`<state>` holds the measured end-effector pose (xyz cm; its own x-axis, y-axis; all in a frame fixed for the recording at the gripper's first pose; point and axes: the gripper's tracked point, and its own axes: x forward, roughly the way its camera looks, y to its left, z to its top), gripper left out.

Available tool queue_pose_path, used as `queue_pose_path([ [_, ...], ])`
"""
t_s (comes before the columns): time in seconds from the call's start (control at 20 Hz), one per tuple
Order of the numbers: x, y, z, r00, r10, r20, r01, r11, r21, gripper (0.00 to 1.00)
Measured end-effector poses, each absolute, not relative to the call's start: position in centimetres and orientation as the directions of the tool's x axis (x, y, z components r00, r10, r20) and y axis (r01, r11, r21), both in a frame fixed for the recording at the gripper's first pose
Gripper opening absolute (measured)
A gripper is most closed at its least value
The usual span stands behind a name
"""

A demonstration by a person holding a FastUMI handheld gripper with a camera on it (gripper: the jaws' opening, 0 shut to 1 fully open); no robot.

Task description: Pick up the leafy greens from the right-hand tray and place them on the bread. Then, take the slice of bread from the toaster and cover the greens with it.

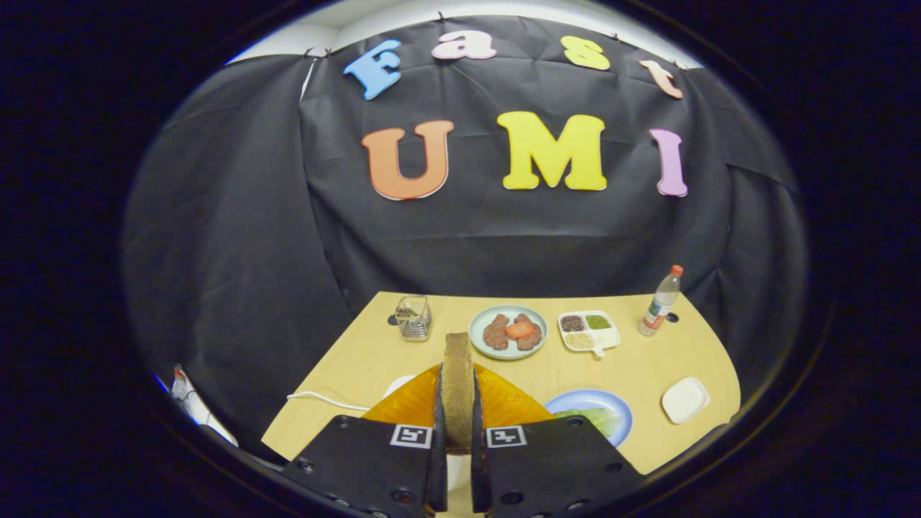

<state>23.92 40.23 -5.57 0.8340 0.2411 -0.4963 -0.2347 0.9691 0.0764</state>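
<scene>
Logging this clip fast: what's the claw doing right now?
Claw: shut on the bread slice, held upright between both fingers, above the orange toaster.

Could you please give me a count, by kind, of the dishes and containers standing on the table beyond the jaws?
Round plates: 2, one with meat and tomato, one with greens
Trays: 2, one compartment tray, one small white tray
Bottles: 1
Glass jars: 1
Total: 6
The gripper is shut on the bread slice.

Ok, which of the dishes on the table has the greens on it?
The blue plate just ahead of the right finger, holding leafy greens. The grey-green plate carries meat and something orange; the gripper clamps the bread slice.
</scene>
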Motion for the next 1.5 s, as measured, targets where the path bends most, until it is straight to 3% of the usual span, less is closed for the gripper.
queue_pose_path([
  [0.4, 26.4, 30.0, -10.9, 0.839, 0.115, -0.531, -0.098, 0.993, 0.060, 0.13],
  [0.75, 28.0, 25.7, -18.5, 0.792, 0.120, -0.599, -0.059, 0.991, 0.120, 0.13],
  [1.05, 28.3, 25.9, -22.9, 0.751, 0.229, -0.619, -0.120, 0.970, 0.213, 0.13],
  [1.5, 29.6, 21.7, -27.1, 0.736, 0.323, -0.595, -0.115, 0.926, 0.360, 0.13],
])
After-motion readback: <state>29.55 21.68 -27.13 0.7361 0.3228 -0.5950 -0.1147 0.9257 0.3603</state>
